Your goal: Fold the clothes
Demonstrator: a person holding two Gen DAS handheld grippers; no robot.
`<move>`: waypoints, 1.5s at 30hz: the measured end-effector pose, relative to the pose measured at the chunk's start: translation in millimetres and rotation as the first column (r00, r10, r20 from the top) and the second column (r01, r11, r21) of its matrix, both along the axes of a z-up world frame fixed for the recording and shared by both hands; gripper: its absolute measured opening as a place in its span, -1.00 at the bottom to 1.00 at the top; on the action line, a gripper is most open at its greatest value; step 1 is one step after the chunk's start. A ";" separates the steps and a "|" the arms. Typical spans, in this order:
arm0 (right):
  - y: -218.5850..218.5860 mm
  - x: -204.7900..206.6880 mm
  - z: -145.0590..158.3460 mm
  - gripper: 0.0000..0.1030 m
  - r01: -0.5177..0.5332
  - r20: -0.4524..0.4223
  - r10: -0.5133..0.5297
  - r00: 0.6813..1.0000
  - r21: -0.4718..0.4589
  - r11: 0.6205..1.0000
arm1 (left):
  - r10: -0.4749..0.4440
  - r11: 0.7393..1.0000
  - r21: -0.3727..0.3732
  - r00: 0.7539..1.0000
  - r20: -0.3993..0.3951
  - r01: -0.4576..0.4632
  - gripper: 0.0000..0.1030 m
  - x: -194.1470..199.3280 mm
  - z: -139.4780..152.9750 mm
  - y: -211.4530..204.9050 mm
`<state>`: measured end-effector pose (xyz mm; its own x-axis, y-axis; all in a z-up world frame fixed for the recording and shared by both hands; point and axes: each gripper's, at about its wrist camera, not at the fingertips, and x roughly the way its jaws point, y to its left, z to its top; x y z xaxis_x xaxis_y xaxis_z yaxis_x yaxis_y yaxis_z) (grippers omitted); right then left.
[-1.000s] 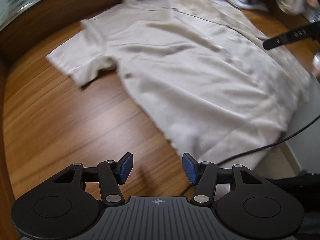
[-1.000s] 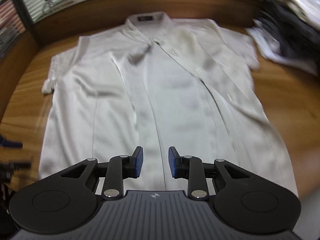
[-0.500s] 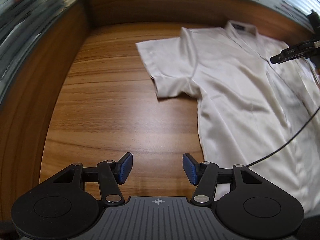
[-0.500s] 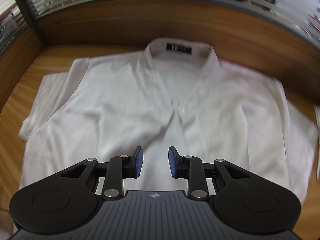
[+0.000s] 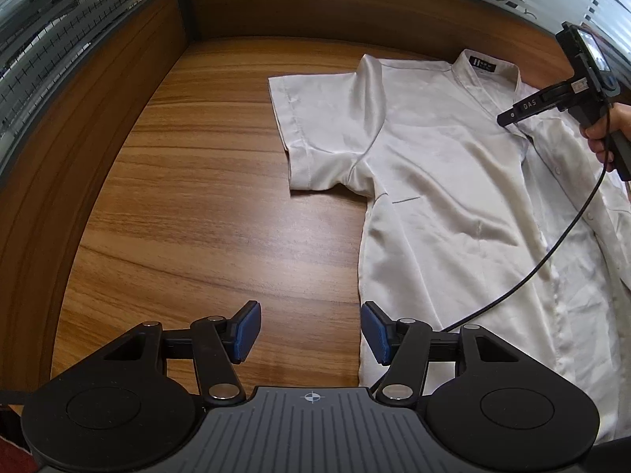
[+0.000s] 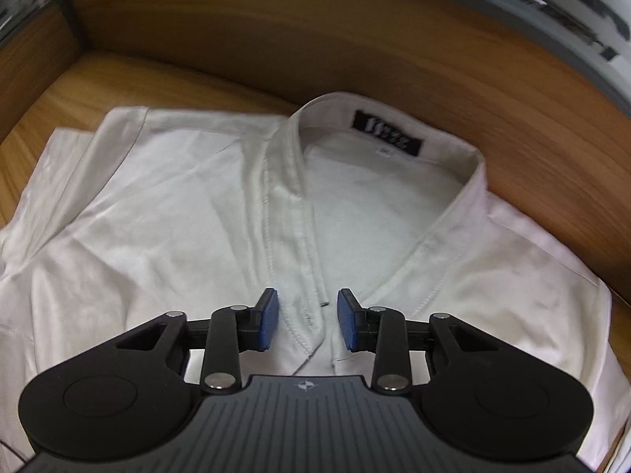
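A white short-sleeved shirt [image 5: 453,197] lies flat, front up, on the wooden table [image 5: 205,213], collar toward the far wall. My left gripper [image 5: 311,331] is open just left of the shirt's lower side edge, nothing between its pads. In the right wrist view the shirt [image 6: 165,228] fills the frame, with its collar and black label [image 6: 388,136] ahead. My right gripper [image 6: 307,319] is open low over the button placket below the collar, the placket between its blue pads [image 6: 268,317]. The left wrist view shows the right gripper [image 5: 512,116] above the shirt's chest, held by a hand [image 5: 603,134].
Wooden panel walls [image 5: 315,8] close the table at the back and left, with glass and blinds [image 5: 59,39] above. A black cable [image 5: 552,252] runs from the right gripper across the shirt. Bare wood lies left of the shirt's sleeve [image 5: 311,134].
The right gripper has moved up the shirt from its lower part to just below the collar. The left view has swung left, then settled beside the shirt's left edge. Both stayed open.
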<state>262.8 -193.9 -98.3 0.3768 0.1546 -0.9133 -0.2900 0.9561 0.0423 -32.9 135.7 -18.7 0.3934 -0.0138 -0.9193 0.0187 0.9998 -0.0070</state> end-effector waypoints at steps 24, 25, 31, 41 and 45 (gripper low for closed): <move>-9.0 -86.2 75.4 -0.43 0.077 0.069 -0.075 0.995 -0.026 0.997 | -0.185 0.982 -0.039 0.982 0.038 0.187 0.15 24.0 14.4 -0.8; -12.1 -101.2 81.4 -0.43 0.093 0.063 -0.092 0.994 -0.021 0.995 | -0.201 0.978 -0.046 0.978 0.047 0.203 0.15 25.3 17.9 -1.3; -31.3 -207.2 92.9 -0.41 0.248 0.045 -0.247 0.968 -0.024 0.968 | -0.300 0.947 -0.089 0.949 0.092 0.308 0.15 32.1 33.7 -9.7; -64.9 -383.6 91.1 -0.40 0.498 0.011 -0.498 0.867 -0.020 0.867 | -0.390 0.905 -0.141 0.915 0.101 0.401 0.15 28.4 38.1 -48.1; -82.0 -436.0 79.8 -0.40 0.564 0.004 -0.564 0.826 -0.014 0.826 | -0.398 0.902 -0.143 0.913 0.092 0.408 0.15 21.2 35.6 -70.2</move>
